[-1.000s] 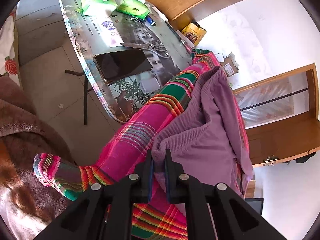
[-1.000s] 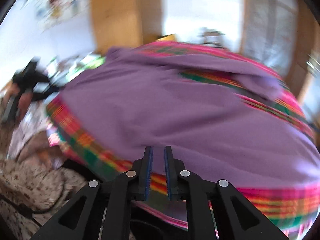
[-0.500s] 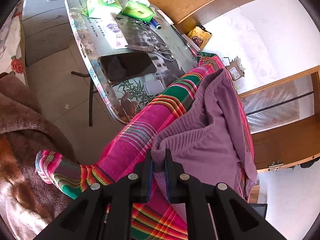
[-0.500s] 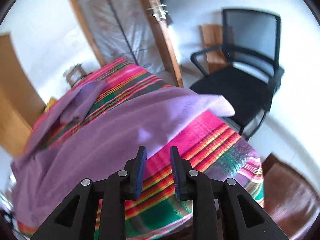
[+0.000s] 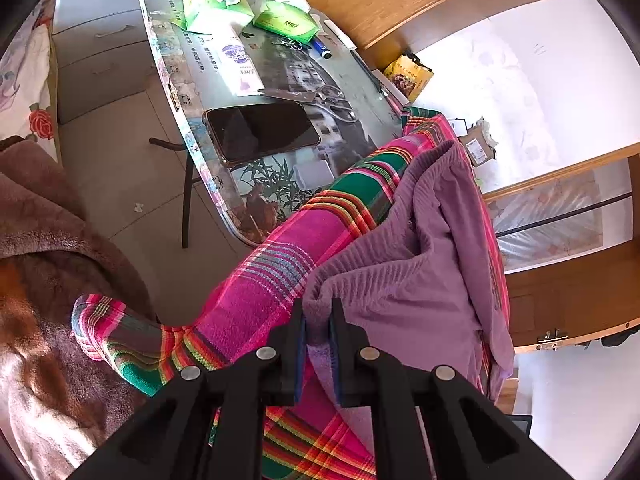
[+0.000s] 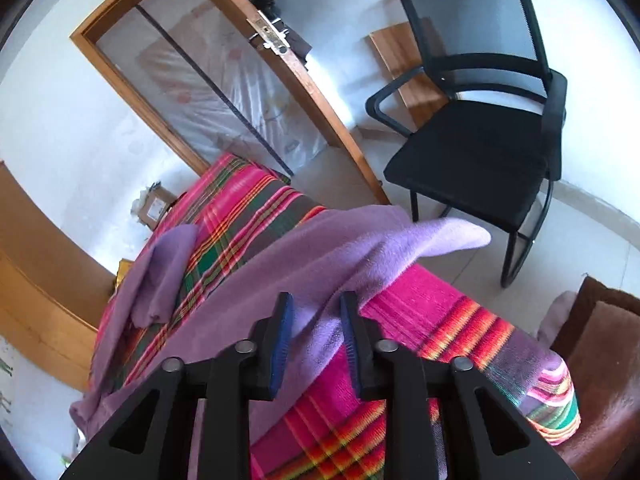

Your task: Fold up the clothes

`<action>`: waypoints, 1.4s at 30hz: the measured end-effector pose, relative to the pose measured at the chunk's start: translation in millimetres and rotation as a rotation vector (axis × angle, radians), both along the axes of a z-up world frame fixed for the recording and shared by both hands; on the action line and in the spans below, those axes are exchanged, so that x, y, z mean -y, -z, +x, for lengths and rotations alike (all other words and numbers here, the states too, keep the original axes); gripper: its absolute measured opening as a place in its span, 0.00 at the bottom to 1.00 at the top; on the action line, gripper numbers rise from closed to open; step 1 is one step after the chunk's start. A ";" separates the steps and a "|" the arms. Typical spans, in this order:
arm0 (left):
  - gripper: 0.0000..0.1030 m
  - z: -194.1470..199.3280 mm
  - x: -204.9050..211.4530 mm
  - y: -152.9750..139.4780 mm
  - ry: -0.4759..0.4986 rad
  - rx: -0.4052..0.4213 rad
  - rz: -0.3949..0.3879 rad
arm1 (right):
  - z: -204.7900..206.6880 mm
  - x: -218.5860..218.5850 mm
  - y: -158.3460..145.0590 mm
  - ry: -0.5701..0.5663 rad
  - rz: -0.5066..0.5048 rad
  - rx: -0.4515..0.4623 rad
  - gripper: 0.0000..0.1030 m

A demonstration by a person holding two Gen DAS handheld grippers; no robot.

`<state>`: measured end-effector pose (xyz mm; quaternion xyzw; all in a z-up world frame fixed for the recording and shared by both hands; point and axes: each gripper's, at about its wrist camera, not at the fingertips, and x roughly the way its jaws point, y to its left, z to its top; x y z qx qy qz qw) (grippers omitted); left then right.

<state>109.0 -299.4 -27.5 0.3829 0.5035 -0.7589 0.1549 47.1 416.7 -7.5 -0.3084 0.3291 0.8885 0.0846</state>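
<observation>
A purple knit garment (image 5: 420, 264) lies across a table covered by a pink plaid cloth (image 5: 280, 264). My left gripper (image 5: 318, 320) is shut on the garment's ribbed hem at the near edge. In the right wrist view the same purple garment (image 6: 280, 264) spreads over the plaid cloth (image 6: 420, 320), one sleeve (image 6: 448, 236) sticking out past the table edge toward the chair. My right gripper (image 6: 316, 316) is open, its blue-padded fingers standing on either side of a fold of purple fabric without closing on it.
A glass-topped side table (image 5: 360, 92) carries a phone (image 5: 260, 130), scissors (image 5: 320, 98) and green tissue packs (image 5: 216, 8). A brown blanket (image 5: 44, 248) lies at the left. A black mesh chair (image 6: 480, 136) and a wooden door frame (image 6: 312, 80) stand beyond the plaid table.
The right gripper swung round from the garment's broad middle to its sleeve side and opened wider. The left gripper kept its hold on the hem and barely moved.
</observation>
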 end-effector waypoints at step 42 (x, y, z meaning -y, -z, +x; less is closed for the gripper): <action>0.11 2.8 0.5 1.1 -0.027 0.003 0.030 | 17.7 -43.8 -12.4 0.187 0.201 0.071 0.07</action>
